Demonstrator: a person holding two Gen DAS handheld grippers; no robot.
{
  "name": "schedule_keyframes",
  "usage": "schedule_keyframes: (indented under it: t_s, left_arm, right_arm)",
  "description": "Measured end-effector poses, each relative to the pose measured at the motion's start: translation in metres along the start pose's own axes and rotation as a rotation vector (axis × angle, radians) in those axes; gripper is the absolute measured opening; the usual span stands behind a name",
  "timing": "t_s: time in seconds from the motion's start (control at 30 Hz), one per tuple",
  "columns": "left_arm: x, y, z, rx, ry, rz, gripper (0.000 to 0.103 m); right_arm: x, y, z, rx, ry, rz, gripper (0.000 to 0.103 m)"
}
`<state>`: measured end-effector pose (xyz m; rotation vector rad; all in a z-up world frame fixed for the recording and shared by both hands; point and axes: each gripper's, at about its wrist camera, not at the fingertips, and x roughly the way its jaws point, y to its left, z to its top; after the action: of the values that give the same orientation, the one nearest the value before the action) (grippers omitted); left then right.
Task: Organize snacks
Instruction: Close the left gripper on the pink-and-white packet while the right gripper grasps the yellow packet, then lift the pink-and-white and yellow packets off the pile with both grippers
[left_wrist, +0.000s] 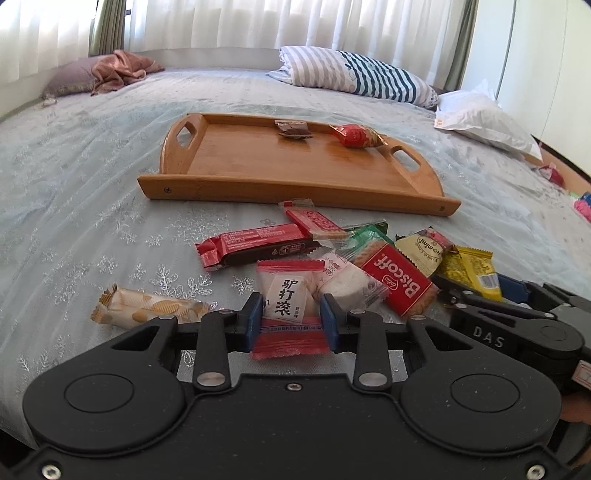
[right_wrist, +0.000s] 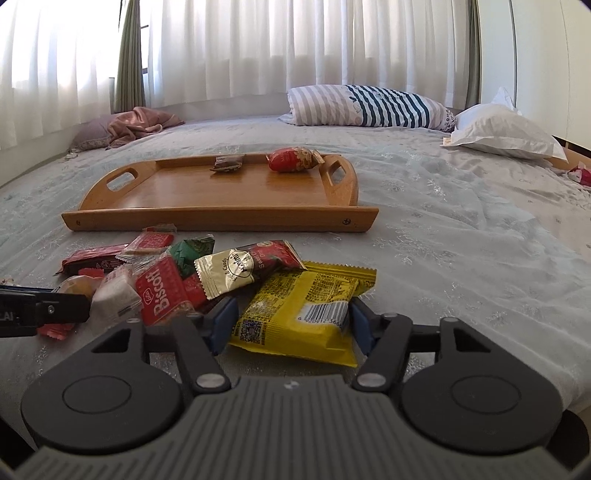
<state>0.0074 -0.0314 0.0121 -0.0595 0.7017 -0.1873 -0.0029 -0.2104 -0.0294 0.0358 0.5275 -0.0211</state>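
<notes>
Right in front, the left gripper (left_wrist: 291, 317) has its two blue fingers (left_wrist: 253, 314) pressed on the sides of a small red and white snack pack (left_wrist: 286, 306), so it is holding that pack down on the bed cover (left_wrist: 92, 229). Beside it, the right gripper (right_wrist: 291, 321) has its fingers on both sides of a yellow snack bag (right_wrist: 306, 310); they look like they touch the bag's edges, and I think it is gripping the bag. Both grippers tilt down toward the bed and sit low, side by side. Just past them lies the pile of loose snacks: a red Biscoff cookie pack (left_wrist: 397, 282), a long dark red bar (left_wrist: 255, 245), a gold candy pack (right_wrist: 236, 271) and a pale cookie pack (left_wrist: 147, 308) off to one side. Farther on is the wooden tray (left_wrist: 258, 173), with only a brown candy (left_wrist: 293, 129) and a red wrapped snack (left_wrist: 356, 136) at its far edge. So this looks like the picking-up step, with most snacks not yet tidied. Next, each hand should lift its pack clear of the pile, carry it over the tray's near wall, and let go on the bare wood. Far behind are a striped pillow (left_wrist: 362, 75) and white curtains (left_wrist: 240, 22).
</notes>
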Motion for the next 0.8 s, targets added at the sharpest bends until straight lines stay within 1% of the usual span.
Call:
schedule_keyframes:
  t_s: [0.27,0.37,0.43,0.5,0.57,0.63,0.8]
  left_arm:
    - [0.004,-0.003,0.002,0.004,0.016,0.02,0.032]
    - [0.007,-0.004,0.003,-0.001,0.031,0.025,0.034]
    - [0.009,-0.005,0.004,0.009,0.041,0.034,0.037]
    - [0.011,-0.007,0.004,0.021,0.042,0.045,0.038]
    - [0.012,-0.008,0.005,0.015,0.041,0.045,0.037]
    - [0.011,-0.005,0.006,-0.003,0.035,0.037,0.033]
    - [0.004,-0.001,0.009,-0.016,0.019,0.028,0.032]
  right_arm:
    - [-0.01,-0.01,0.002,0.017,-0.012,-0.021,0.064]
    - [-0.012,-0.012,0.002,0.014,-0.02,-0.035,0.064]
    - [-0.013,-0.012,0.003,0.007,-0.025,-0.044,0.064]
    - [-0.015,-0.011,0.004,-0.014,-0.034,-0.052,0.064]
    - [-0.017,-0.01,0.005,-0.031,-0.048,-0.051,0.064]
    - [-0.019,-0.009,0.006,-0.041,-0.062,-0.037,0.064]
    - [-0.022,-0.003,0.01,-0.074,-0.087,-0.033,0.064]
